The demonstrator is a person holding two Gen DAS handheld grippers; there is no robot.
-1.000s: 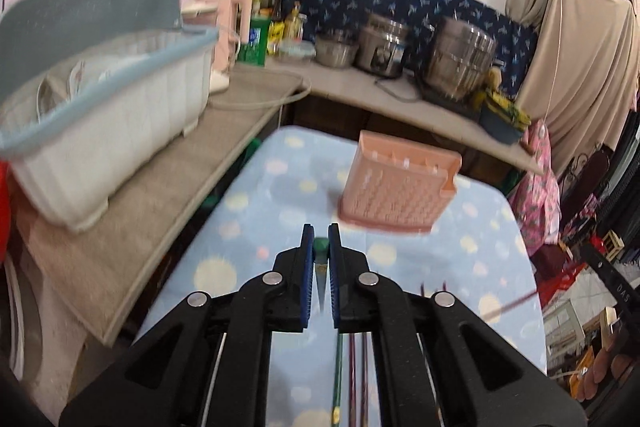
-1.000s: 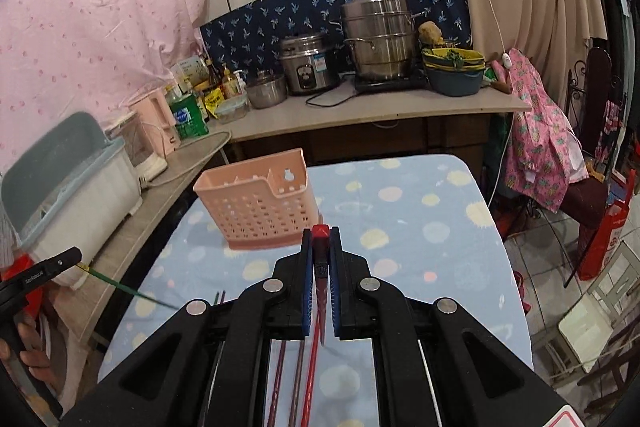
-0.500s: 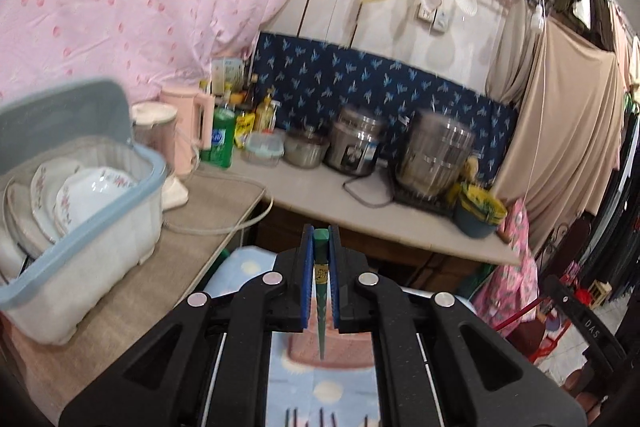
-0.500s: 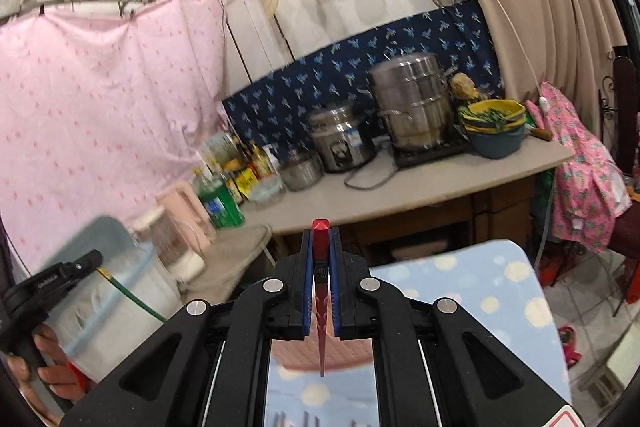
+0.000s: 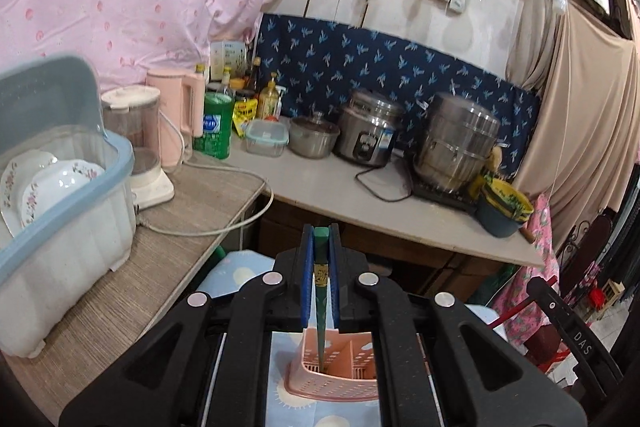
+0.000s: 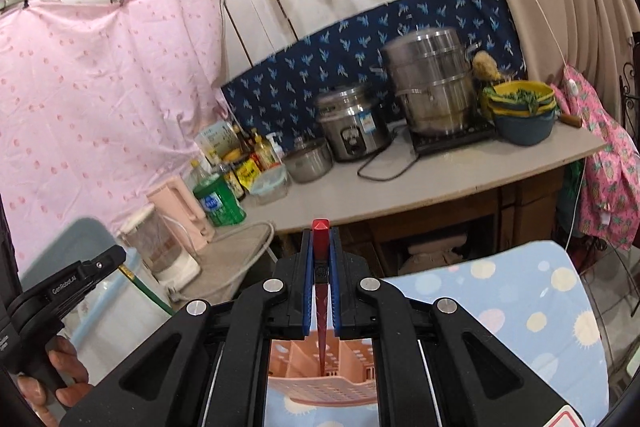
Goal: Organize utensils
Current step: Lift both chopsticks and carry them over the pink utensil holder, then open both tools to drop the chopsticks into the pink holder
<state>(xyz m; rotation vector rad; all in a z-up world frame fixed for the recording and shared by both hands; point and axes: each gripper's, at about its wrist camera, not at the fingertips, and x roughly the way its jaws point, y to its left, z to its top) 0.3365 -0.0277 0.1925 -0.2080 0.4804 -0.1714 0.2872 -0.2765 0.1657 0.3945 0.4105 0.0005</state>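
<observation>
A: Quick status on both sides?

B: My left hand-held gripper (image 5: 319,275) is clamped tight on a green chopstick (image 5: 320,291), thick end sticking up past the fingers, thin end hanging down. The tip looks like it sits inside the pink utensil basket (image 5: 336,375), in a left-hand compartment, though I can't tell whether it touches the bottom.

A: And the right?

B: Same story. My right hand-held gripper (image 6: 320,275) is closed hard on a red chopstick (image 6: 321,291), tip pointing down into the same pink utensil basket (image 6: 320,383), around a middle compartment. Depth is hard to read through the fisheye.

A: Where's the basket?

B: On the surface with the blue spotted cloth (image 6: 520,307), right under both grippers. From the right wrist view I see the other gripper off to the left, with the person's hand (image 6: 60,383) on its handle.

A: So which step?

B: Insertion, I'd say. Both sticks are over or just into the slots, neither let go yet.

A: Next move?

B: I judge it needs a short lowering so each tip seats inside its compartment, then parting the jaws so the sticks drop and lean on the dividers. Keep them near upright, or a stick could catch on the rim or tip the light basket.
</observation>
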